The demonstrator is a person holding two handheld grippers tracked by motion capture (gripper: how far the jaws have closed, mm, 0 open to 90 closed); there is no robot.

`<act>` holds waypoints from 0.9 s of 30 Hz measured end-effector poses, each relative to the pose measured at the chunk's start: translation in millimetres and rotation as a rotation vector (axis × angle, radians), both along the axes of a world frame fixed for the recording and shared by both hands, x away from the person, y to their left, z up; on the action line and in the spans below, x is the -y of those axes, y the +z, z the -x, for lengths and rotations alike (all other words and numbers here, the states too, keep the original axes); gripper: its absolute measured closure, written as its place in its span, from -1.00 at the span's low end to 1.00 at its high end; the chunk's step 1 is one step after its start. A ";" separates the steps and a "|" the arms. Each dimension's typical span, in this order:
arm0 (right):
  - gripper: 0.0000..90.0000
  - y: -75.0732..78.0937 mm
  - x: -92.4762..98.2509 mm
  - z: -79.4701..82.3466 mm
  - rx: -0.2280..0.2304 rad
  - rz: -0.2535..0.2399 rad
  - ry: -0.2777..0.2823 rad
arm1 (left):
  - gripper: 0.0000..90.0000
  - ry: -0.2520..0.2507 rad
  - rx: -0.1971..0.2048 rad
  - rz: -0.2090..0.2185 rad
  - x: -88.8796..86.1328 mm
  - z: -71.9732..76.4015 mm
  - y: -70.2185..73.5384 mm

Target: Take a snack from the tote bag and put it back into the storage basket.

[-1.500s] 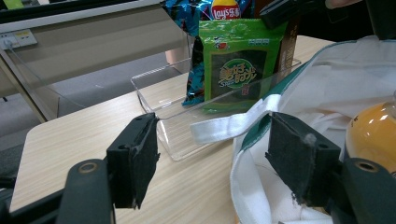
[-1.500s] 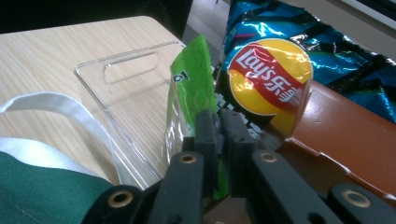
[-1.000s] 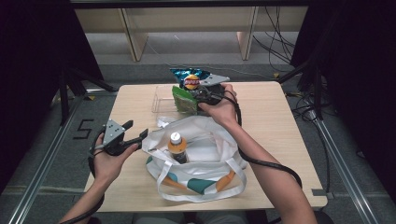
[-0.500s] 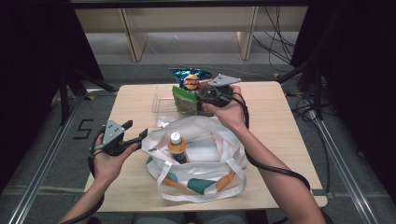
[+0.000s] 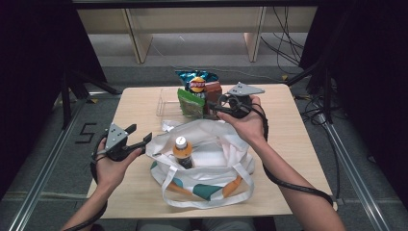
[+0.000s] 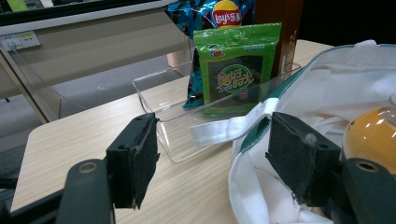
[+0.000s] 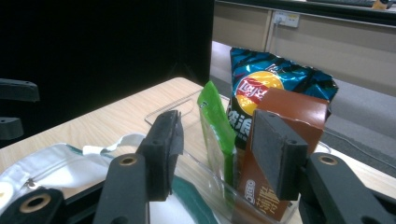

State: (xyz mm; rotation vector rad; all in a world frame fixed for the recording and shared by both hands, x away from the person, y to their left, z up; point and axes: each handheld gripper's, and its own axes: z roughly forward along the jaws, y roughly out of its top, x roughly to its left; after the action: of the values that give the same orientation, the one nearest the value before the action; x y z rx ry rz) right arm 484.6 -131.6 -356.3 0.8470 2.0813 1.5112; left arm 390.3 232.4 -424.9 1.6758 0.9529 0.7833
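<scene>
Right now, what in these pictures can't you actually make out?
- Orange bottle: its lower part sits inside the white tote bag, high view.
- Brown carton: its print is partly covered by the right tongs, right gripper view.
- Chip bag: the green snack packet hides its lower half, and the top edge cuts it off, left gripper view.

Three snack packs (image 5: 195,94), one bottle (image 5: 183,151)

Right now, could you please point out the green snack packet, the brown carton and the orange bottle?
green snack packet (image 6: 237,70), left gripper view, front face.
brown carton (image 7: 289,116), right gripper view, top front.
orange bottle (image 5: 183,152), high view, shoulder below the cap.
</scene>
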 end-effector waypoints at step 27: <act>0.13 -17.7 56.7 39.1 0.013 -0.018 -0.075 | -0.28 0.000 0.004 0.012 -0.7 -0.1 -0.4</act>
State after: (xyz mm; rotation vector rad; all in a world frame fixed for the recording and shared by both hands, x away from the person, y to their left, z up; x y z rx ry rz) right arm 445.5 -188.3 -374.1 0.9090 2.0072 1.4944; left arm 390.4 233.1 -425.3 1.6631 0.9534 0.7795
